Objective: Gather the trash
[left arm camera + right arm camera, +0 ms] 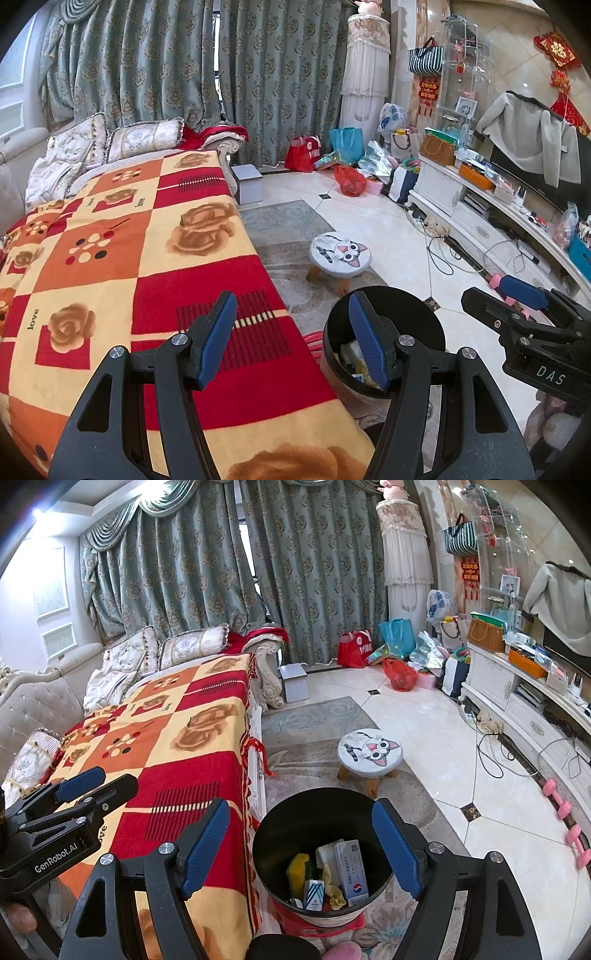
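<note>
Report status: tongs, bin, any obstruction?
Left tongs open, empty, over the blanket. Right tongs open, empty, above the trash bin. Bin holds cartons and a sponge. Nothing blocking it.

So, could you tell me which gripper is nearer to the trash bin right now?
Right. The right gripper hangs open directly above the trash bin, framing its mouth. The left gripper, also open, sits off to the bin's left, over the blanket edge.

We see teal patterned curtains (207,579) across the back wall, a sofa (44,698) with a red-orange rose blanket (140,258) left, pale tiled floor (424,731), grey rug (314,716), cat-face stool (370,755), white TV cabinet (517,698) right, bags (373,642) piled by the curtains.
</note>
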A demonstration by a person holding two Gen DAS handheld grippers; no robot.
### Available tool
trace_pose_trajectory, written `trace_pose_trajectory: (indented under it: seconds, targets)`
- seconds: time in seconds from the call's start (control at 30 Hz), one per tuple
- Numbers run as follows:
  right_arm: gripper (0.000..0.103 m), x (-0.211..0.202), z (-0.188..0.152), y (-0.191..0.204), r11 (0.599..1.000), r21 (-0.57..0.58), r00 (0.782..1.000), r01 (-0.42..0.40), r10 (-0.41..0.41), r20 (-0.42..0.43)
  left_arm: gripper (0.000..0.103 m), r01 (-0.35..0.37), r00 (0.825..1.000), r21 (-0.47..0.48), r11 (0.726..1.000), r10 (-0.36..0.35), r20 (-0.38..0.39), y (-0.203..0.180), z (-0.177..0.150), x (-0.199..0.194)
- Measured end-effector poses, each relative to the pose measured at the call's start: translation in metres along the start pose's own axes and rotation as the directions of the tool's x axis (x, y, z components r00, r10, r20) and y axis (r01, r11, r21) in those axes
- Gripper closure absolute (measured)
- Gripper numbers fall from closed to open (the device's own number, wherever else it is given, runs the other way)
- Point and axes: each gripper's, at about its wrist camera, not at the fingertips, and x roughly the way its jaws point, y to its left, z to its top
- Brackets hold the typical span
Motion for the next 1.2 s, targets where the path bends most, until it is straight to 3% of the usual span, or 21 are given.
trace_pose_trajectory:
  seconds: [1.2]
  targets:
    - [0.023, 0.005, -0.002, -0.002, 1.0, 0.006, 1.0, 0.002, -0.002, -0.018, 0.041, 0.019, 1.0, 0.008, 1.0, -0.019, -0.016, -0.013, -0.008, 0.002]
